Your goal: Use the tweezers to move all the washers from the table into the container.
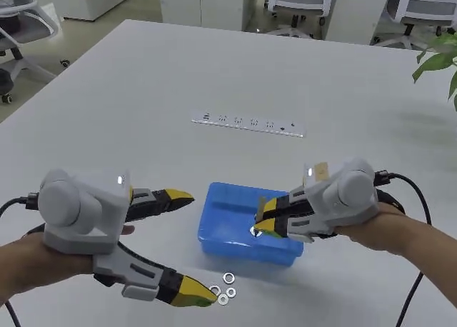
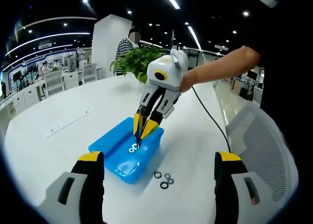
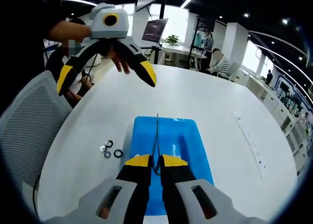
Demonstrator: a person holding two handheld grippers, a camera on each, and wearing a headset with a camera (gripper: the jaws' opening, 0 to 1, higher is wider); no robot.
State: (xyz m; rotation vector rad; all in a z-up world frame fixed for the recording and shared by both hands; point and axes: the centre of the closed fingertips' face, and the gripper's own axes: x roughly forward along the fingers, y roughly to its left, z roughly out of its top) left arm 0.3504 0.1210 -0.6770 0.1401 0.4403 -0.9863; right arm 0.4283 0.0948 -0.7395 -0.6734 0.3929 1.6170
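A person's right gripper (image 1: 268,216) reaches in from the right, its jaws pressed together on slim tweezers (image 3: 156,136). The tweezer tips dip into the blue container (image 1: 235,193) at a washer (image 2: 133,148); whether they grip it is unclear. The left gripper (image 1: 194,247) hovers low at the container's left, jaws spread wide and holding nothing. A small cluster of washers (image 1: 225,290) lies on the white table (image 1: 143,91) just in front of the container. Markings on a socket strip (image 1: 246,123) beyond are too small to read. Office chairs (image 1: 300,2) and a leafy plant (image 1: 437,56) stand at the far edge.
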